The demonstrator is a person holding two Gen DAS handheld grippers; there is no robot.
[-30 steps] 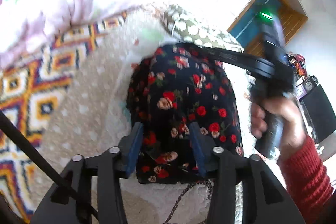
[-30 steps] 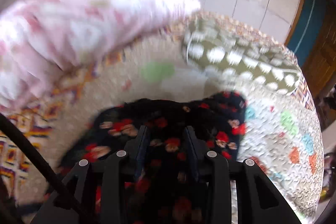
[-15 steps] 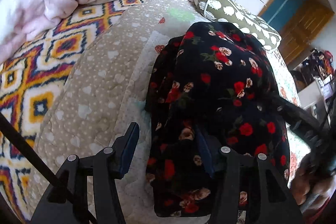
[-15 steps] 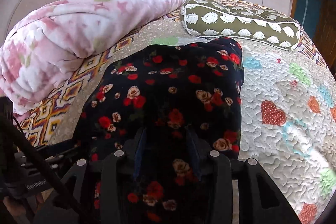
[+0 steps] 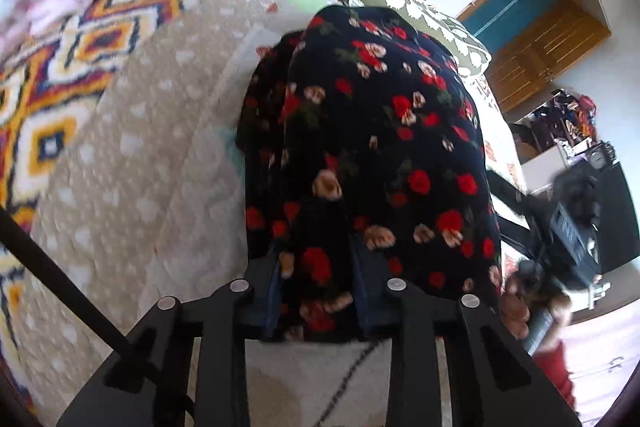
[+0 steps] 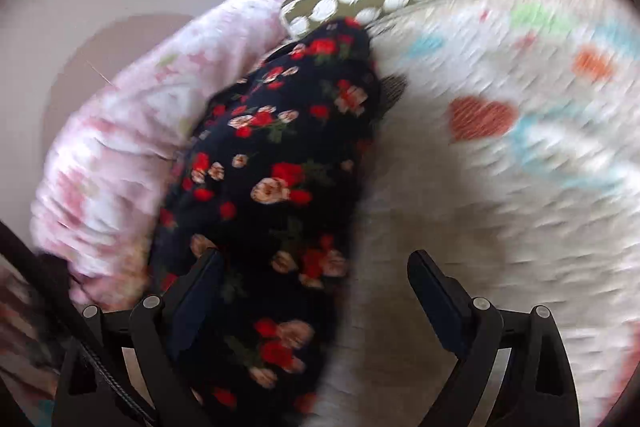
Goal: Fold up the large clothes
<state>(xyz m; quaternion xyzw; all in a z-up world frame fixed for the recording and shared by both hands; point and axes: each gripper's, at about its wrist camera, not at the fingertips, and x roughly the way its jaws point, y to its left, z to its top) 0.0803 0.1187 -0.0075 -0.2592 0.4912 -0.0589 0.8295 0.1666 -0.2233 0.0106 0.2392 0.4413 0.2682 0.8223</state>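
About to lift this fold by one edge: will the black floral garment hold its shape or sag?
Probably sag: the black floral garment drapes in soft folds over the quilt. It looks thin and light, bunching between the closing left gripper fingers. The opening right gripper presses nothing, so that side likely drops.

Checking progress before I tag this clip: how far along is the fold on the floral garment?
Done: the floral garment already lies doubled into a narrow stack on the quilt. In hand: the left gripper is closing on its near edge, cloth between the fingers; the right gripper is opening, pads off the fabric. Left: probably another fold across, then squaring the stack.
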